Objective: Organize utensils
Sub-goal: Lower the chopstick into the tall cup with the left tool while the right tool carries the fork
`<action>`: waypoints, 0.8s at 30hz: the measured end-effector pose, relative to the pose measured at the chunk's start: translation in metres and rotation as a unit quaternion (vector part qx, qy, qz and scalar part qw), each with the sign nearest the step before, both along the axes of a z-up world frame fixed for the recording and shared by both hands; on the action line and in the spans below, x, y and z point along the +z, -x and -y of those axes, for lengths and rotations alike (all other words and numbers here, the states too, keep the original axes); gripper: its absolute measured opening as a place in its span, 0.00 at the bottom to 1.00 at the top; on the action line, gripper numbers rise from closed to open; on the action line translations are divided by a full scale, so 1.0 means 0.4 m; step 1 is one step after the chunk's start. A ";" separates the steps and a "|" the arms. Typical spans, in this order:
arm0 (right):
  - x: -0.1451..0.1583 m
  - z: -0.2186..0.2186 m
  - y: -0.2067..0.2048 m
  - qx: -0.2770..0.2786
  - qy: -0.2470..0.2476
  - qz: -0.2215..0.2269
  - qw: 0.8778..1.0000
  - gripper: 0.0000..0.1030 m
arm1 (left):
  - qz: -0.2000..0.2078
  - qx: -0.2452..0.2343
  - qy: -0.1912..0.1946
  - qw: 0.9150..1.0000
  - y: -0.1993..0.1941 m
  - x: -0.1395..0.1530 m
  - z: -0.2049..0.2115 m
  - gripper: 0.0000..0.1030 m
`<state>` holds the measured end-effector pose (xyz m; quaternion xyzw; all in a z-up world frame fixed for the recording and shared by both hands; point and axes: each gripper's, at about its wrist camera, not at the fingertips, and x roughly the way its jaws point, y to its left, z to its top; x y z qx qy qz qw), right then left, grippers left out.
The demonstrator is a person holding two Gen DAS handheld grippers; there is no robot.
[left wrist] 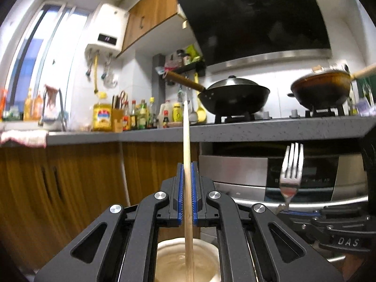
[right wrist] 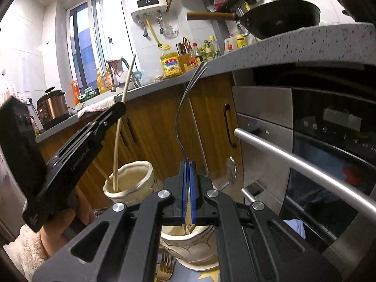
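Utensils are split between the two grippers: a thin pale wooden chopstick [left wrist: 186,155] on the left, a polished steel fork [left wrist: 291,171] on the right.

Left wrist view: the left gripper [left wrist: 187,188] has its blue-padded jaws closed on the chopstick about midway along the stick. The stick runs straight up beyond the jaw tips, and its lower end dips into a cream glazed ceramic cup [left wrist: 164,253] directly under the jaws. It looks light and stiff, probably a bit slick between ribbed pads, so a grip near the middle seems sensible to stop it pivoting. To the right of the jaws the fork stands tines up, with the right gripper's black body below it.

Right wrist view: the right gripper [right wrist: 188,188] has its jaws shut on the fork's [right wrist: 182,115] narrow handle low down. The neck curves up and away beyond the tips. Smooth metal like this is heavier at the head and likely to swing in a low grip. Directly below the jaws sits a second cream ceramic cup [right wrist: 195,246], glossy, with scalloped relief. A gold-toned fork [right wrist: 165,268] lies on the blue tabletop [right wrist: 206,276] beside it. Left of the jaws, the first cup [right wrist: 131,183] holds the chopstick [right wrist: 117,141] plus another stick leaning inside, the left gripper [right wrist: 117,110] clamped higher up the shaft. Both cups look fragile, so lowering gently seems wise.
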<state>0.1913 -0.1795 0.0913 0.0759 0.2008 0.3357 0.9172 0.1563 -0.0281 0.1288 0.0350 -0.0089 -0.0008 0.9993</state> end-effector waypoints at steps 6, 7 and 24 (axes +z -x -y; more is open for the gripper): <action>-0.011 -0.011 0.007 0.003 0.010 0.001 1.000 0.02 | 0.010 0.005 -0.031 0.999 0.009 -0.010 0.028 0.06; -0.014 -0.010 0.006 0.002 0.011 -0.001 1.000 0.02 | 0.015 0.011 -0.043 0.999 0.011 -0.016 0.035 0.06; -0.032 -0.016 -0.011 0.004 0.018 -0.010 1.000 0.02 | 0.005 0.012 -0.007 1.000 0.013 -0.015 -0.008 0.11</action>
